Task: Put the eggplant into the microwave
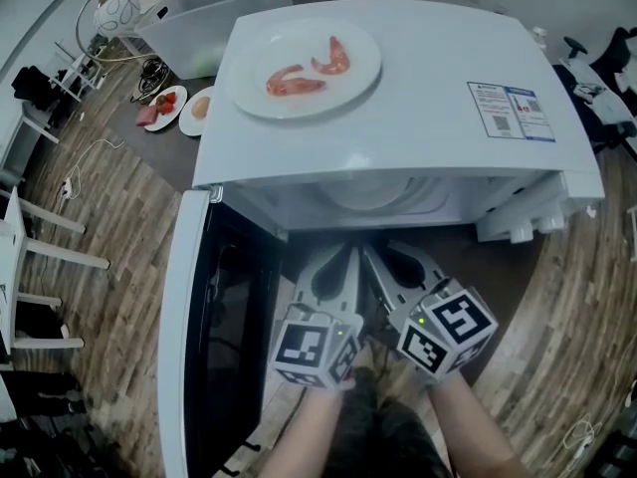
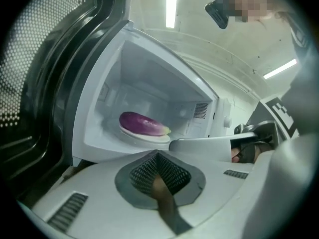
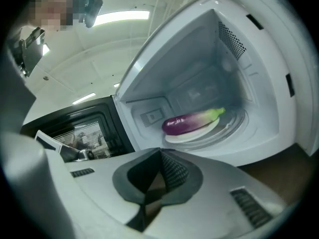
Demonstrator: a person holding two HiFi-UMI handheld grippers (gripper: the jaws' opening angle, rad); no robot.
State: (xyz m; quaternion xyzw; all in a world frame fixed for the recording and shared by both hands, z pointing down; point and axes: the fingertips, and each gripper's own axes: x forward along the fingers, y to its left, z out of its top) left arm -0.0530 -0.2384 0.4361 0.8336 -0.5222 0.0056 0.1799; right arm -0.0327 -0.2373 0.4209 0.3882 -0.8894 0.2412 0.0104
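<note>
The eggplant (image 2: 143,123) lies on its plate (image 2: 149,135) inside the microwave (image 1: 398,98) (only the door (image 1: 214,347) is left open). The left gripper (image 2: 158,154) and right gripper (image 3: 160,152) have jaws together, empty.

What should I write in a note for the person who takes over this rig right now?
The left tool is shut and empty, in front of the open microwave.
The right tool is shut and empty, close beside it.
The eggplant lies on a white plate inside the microwave.
Done: the eggplant is in.
Left: the door stands open, so probably close it.
</note>
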